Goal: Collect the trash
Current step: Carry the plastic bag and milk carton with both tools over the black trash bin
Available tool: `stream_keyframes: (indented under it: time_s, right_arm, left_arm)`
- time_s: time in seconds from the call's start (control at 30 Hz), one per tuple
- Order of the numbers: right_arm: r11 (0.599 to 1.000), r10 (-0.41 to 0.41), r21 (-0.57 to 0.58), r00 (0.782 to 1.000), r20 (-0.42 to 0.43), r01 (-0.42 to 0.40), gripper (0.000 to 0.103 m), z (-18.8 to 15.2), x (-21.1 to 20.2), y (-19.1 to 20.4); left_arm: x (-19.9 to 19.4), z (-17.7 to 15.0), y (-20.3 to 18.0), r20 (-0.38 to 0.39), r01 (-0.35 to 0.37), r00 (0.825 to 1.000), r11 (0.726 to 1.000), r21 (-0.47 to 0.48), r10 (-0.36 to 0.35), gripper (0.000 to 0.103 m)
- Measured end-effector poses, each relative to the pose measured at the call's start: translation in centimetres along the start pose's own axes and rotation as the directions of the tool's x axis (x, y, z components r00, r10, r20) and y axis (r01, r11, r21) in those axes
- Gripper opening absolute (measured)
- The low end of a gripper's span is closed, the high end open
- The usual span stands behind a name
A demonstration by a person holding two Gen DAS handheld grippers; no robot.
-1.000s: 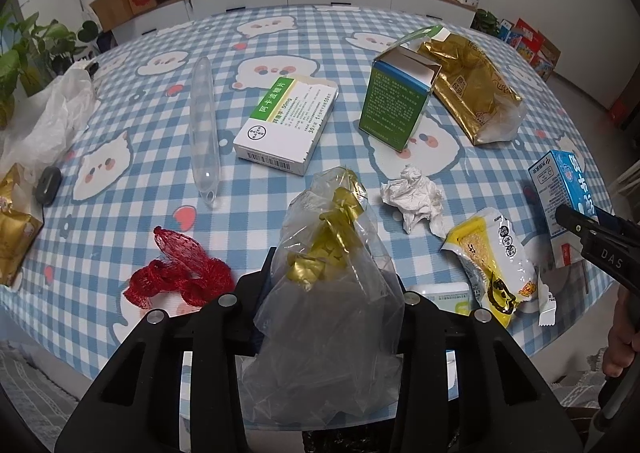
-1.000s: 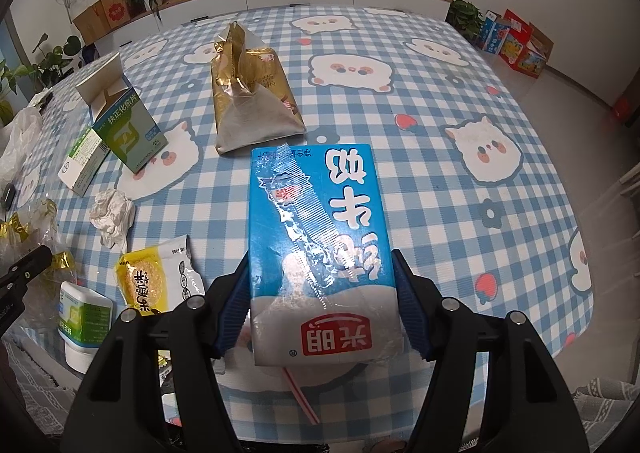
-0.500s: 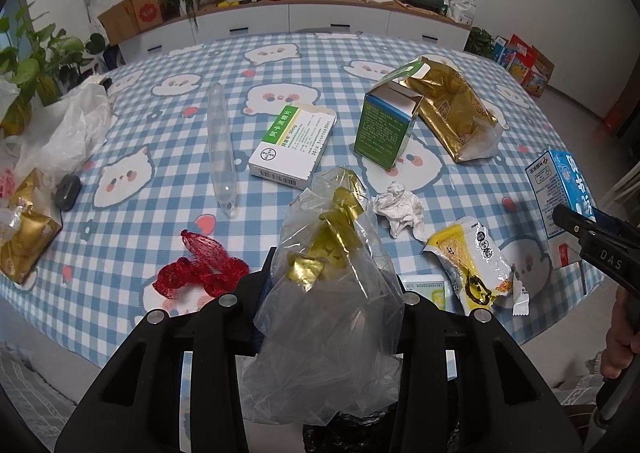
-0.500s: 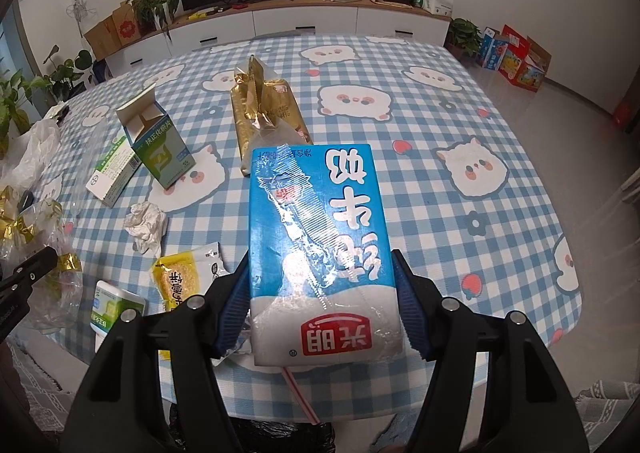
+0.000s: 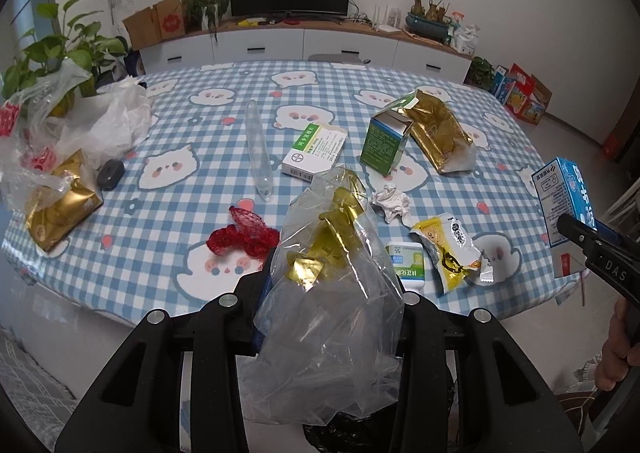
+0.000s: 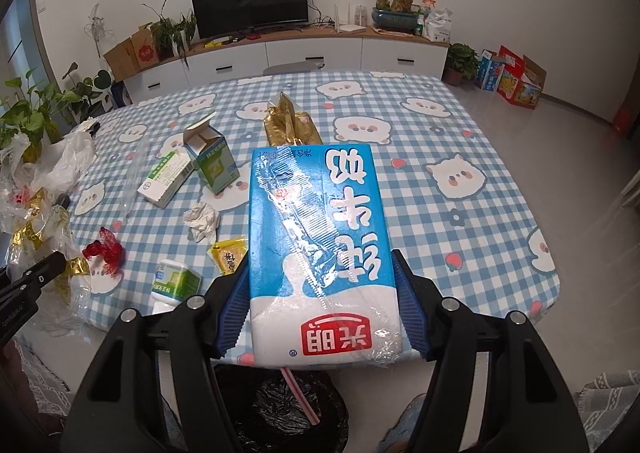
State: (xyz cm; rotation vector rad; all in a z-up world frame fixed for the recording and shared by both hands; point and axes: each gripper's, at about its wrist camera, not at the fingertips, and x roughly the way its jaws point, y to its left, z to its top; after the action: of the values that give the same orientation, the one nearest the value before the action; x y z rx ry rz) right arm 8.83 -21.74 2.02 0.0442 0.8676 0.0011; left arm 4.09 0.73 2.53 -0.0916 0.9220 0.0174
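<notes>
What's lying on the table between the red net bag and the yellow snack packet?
In the left wrist view, the small white bottle with the green label lies between the red net bag and the yellow snack packet, partly hidden behind the held clear plastic bag.

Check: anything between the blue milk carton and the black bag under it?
Nothing visible. The right gripper holds the blue milk carton past the table edge, with the black bag below. Only the carton's own pink straw hangs between.

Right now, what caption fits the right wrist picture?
Right gripper clamps a blue milk carton above a black trash bag, littered checkered table beyond.
</notes>
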Motion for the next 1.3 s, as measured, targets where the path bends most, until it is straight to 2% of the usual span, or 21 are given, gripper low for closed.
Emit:
stream_keyframes:
  time_s: [0.33,0.57,0.77,0.93,1.3]
  right_arm:
    - [0.999,0.042,-0.030,0.999,0.030,-0.041,0.062,-4.2,-5.7,2.5]
    - [0.996,0.059,-0.069,0.998,0.024,-0.057,0.062,-7.9,-7.0,4.9]
    - [0.993,0.079,-0.092,0.997,0.004,-0.078,0.062,-11.2,-6.4,6.5]
    - [0.991,0.078,-0.105,0.996,-0.030,-0.081,0.062,-13.6,-5.2,7.5]
    - [0.991,0.035,-0.129,0.994,-0.099,-0.048,0.062,-17.9,-0.4,7.9]
  left_arm:
    - [-4.4,-5.4,1.3,0.003,0.015,1.000,0.999,-0.048,-0.015,0.037]
    - [-5.1,-9.6,2.2,-0.011,0.011,1.000,0.998,-0.067,-0.012,0.037]
    - [-4.3,-12.4,2.4,-0.028,-0.007,1.000,0.998,-0.062,0.005,0.037]
    - [-3.1,-14.8,2.8,-0.052,0.008,0.999,0.996,-0.088,-0.012,0.037]
    - [3.0,-19.5,4.5,-0.124,-0.043,0.992,0.995,-0.084,0.033,0.037]
